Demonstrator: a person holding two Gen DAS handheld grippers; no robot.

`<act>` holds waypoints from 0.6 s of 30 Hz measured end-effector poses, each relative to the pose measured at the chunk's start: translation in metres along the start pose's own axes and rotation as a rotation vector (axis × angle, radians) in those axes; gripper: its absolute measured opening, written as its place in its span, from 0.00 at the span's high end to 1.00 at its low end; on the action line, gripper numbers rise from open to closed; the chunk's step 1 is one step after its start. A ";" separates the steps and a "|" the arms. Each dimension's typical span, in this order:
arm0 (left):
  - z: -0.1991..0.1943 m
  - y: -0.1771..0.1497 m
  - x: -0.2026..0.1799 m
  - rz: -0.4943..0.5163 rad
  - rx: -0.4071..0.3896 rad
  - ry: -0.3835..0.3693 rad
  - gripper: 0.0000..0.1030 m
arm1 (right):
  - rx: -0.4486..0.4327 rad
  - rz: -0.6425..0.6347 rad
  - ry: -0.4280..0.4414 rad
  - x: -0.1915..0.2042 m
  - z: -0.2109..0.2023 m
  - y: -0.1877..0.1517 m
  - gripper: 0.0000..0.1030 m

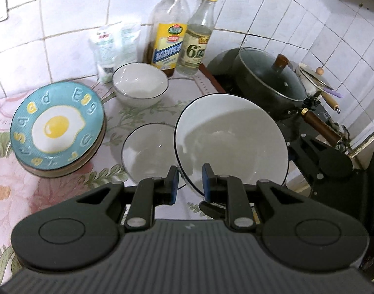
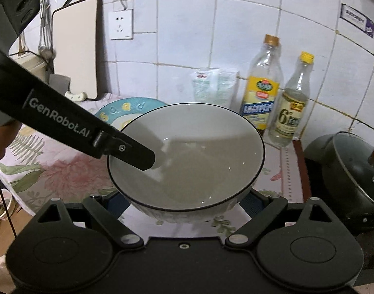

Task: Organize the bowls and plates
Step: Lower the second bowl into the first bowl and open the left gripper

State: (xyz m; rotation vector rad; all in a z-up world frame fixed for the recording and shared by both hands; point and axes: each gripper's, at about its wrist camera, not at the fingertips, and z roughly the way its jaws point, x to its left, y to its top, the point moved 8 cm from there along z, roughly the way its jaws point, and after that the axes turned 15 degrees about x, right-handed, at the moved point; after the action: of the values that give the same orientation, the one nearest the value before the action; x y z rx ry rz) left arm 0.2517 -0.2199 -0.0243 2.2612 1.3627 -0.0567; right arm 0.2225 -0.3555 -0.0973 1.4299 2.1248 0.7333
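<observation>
A large white bowl with a dark rim is tilted above the counter. My left gripper is shut on its near rim, one pad inside and one outside. My right gripper sits under the bowl with its jaws spread around the base; whether they touch it is hidden. Two smaller white bowls stand on the counter, one near and one farther back. A stack of blue fried-egg plates is at the left.
Two bottles and a white pouch stand against the tiled wall. A dark lidded pot sits on the stove at the right. A cutting board leans on the wall.
</observation>
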 end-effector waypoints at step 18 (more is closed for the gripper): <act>0.065 0.019 0.055 -0.095 0.084 0.043 0.82 | 0.102 -0.021 0.049 0.005 0.081 0.020 0.07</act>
State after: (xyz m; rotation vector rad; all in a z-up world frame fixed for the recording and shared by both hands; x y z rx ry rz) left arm 0.3090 -0.2105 -0.0888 2.2761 1.5166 -0.0997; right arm 0.2860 -0.3308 -0.1448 1.4535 2.2399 0.6673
